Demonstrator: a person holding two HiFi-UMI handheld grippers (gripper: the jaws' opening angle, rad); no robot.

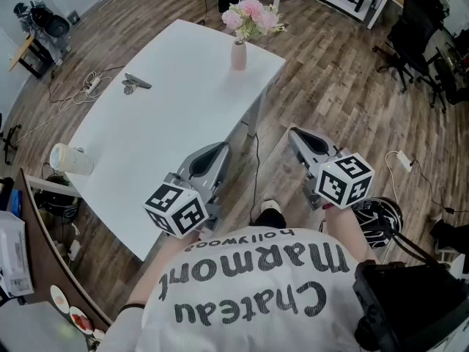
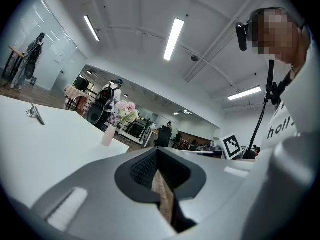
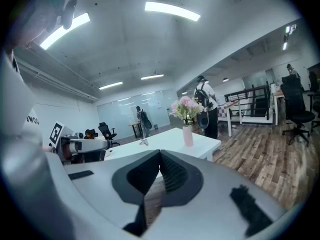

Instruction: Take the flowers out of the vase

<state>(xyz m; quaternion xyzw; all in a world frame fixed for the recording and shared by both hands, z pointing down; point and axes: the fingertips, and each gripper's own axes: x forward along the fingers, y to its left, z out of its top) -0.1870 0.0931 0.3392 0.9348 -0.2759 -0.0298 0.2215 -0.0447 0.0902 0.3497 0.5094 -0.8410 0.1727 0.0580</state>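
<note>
**Flowers [image 1: 251, 17] pictured in pink vase [image 1: 239, 55] at desk's [image 1: 168, 108] far corner**
The left gripper [image 1: 218, 147] and right gripper [image 1: 297, 133] were held closed, empty, by the near edge, well apart from the vase. The stems were hidden inside it.

Open office, swivel chairs [image 1: 405, 39], white desk [image 1: 146, 145], strip lights [image 2: 174, 39]

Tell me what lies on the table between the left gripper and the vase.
Nothing: the head view shows only bare white table from the left gripper to the vase. The metal clip lies off to the left.
</note>
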